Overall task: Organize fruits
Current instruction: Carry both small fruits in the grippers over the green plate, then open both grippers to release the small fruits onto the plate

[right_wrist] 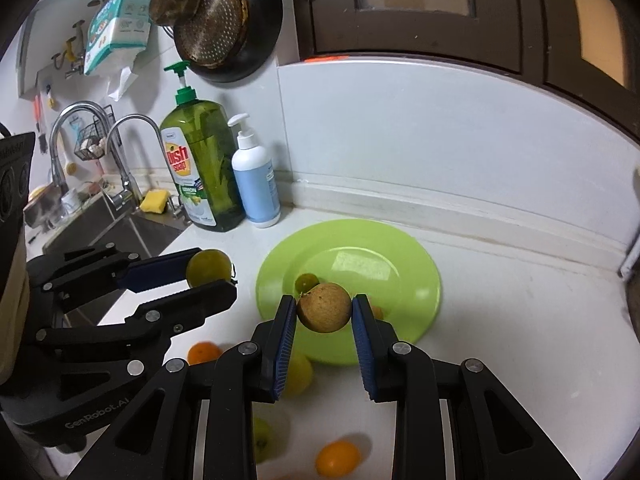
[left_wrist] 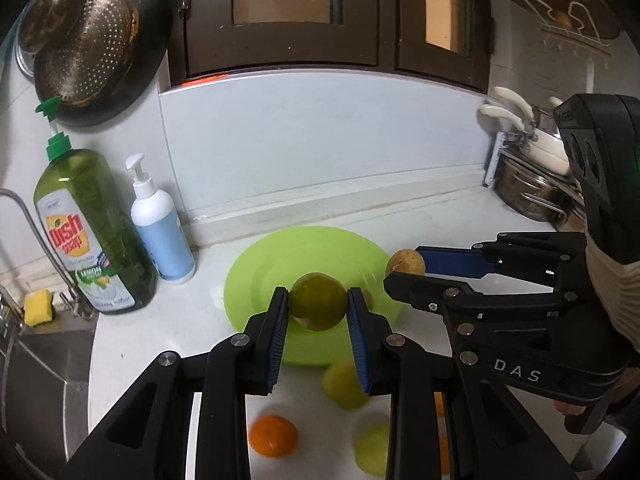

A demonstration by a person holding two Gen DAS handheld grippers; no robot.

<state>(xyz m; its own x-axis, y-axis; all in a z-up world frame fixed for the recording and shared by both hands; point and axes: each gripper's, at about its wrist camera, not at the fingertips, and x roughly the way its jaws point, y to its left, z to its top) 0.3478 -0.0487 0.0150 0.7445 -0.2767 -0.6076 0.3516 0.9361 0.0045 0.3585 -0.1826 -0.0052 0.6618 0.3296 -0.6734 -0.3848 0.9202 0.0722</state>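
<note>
White countertop [left_wrist: 168, 320] carries a round, glossy lime-green plastic plate [left_wrist: 280, 256], flat and bare; above its near edge the left gripper [left_wrist: 318, 304] clamps a smooth green fruit [left_wrist: 317, 301], and beside it the right gripper [right_wrist: 324, 314] clamps a rough, tan-brown round fruit [right_wrist: 324, 308]; loose on the counter below lie two oranges [right_wrist: 338, 458] and two yellow-green fruits [left_wrist: 344, 384], blurred; one green bottle [left_wrist: 94, 232] reads "dish soap" and "LEMON", next to one white pump bottle [left_wrist: 162, 228]; gripper bodies read "DAS" and "GenRobot.AI".
</note>
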